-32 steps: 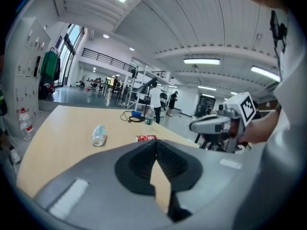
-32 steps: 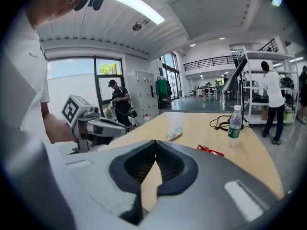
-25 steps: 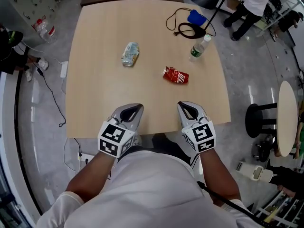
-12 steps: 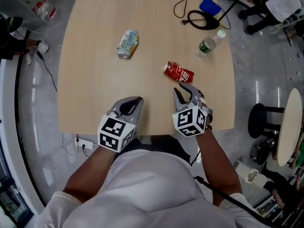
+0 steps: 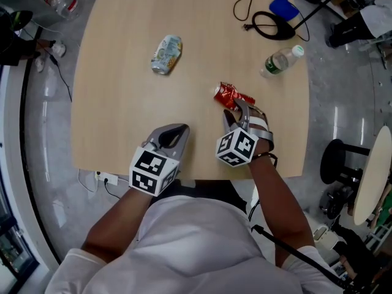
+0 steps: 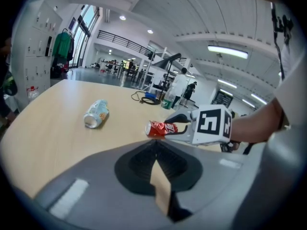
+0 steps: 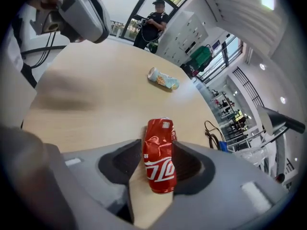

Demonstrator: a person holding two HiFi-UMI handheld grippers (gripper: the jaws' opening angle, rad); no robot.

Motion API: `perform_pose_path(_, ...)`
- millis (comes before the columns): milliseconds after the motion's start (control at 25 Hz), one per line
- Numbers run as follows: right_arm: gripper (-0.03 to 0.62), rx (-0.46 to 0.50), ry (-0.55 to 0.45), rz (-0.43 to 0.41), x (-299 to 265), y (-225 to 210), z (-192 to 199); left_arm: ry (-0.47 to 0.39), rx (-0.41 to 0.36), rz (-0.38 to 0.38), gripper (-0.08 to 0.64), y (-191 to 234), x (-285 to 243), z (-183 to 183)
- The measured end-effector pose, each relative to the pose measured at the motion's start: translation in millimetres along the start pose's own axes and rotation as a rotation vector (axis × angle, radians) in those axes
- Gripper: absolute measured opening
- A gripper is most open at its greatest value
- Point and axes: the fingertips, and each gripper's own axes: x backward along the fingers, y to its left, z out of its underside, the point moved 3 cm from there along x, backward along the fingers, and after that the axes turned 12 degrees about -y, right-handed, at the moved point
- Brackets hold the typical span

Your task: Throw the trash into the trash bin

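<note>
A crushed red can (image 5: 231, 95) lies on the wooden table (image 5: 116, 109), and my right gripper (image 5: 236, 108) straddles it. Its jaws have just been opening; the red can (image 7: 159, 162) sits between them with a gap showing on the left side. A crushed pale can (image 5: 166, 54) lies farther off at the left. My left gripper (image 5: 177, 130) hovers near the table's front edge, shut and empty. From the left gripper view the red can (image 6: 161, 128) shows just beyond the left gripper (image 6: 156, 143). No trash bin is in view.
A plastic water bottle (image 5: 280, 60) lies near the table's right edge. A black cable (image 5: 269, 24) and a blue object (image 5: 285, 6) sit at the far right corner. A black stool (image 5: 343, 161) and a round side table (image 5: 370, 170) stand on the floor to the right.
My right gripper has moved forward and down to the red can, rolled over, and opened its jaws around it. The left gripper has shifted slightly forward and stays shut.
</note>
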Motion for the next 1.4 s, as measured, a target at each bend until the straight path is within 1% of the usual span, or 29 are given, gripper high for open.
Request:
perform_pose_path(40,0.195,0.015,0.011,-0.005,-4.4,0.6,1.6,0.004,0.006,-0.005,0.008,1.1,-0.1,2.2)
perform_pose_path(80,0.214,0.028,0.019,-0.009,-8.4,1.2,2.8,0.008,0.013,-0.009,0.008,2.2,-0.3,4.4)
perform_pose_path(200,0.243,0.059,0.042,-0.020,-18.3,2.5,6.0,0.015,0.032,-0.020,0.008,3.6,-1.5,9.3)
perform_pose_path(360,0.246,0.076,0.061,-0.039,-27.2,0.7,10.2,0.013,0.048,-0.027,0.008,3.7,-2.4,11.1)
perform_pose_path(480,0.247,0.066,0.067,-0.054,-33.3,-1.9,13.2,0.015,0.058,-0.035,0.008,5.7,-2.3,12.1)
perform_pose_path(800,0.244,-0.005,0.071,-0.088,-41.9,-15.2,22.7,0.014,0.065,-0.046,0.008,9.8,-2.0,10.8)
perform_pose_path(840,0.222,-0.011,0.066,-0.089,-42.0,-18.2,22.1,0.014,0.064,-0.046,0.008,10.0,-2.4,10.7)
perform_pose_path(920,0.129,-0.007,0.059,-0.080,-41.1,-23.9,20.2,0.014,0.062,-0.044,0.008,10.4,-2.9,10.0)
perform_pose_path(1000,0.081,0.005,0.055,-0.069,-39.5,-26.9,18.3,0.011,0.060,-0.041,0.008,10.3,-2.6,8.6)
perform_pose_path(1160,0.075,0.024,0.052,-0.058,-36.5,-27.0,17.1,0.004,0.051,-0.030,0.008,8.7,-3.6,3.9)
perform_pose_path(1400,0.075,0.015,0.040,-0.016,-26.5,-33.0,10.1,-0.015,0.024,-0.007,0.008,9.7,-2.8,-5.4)
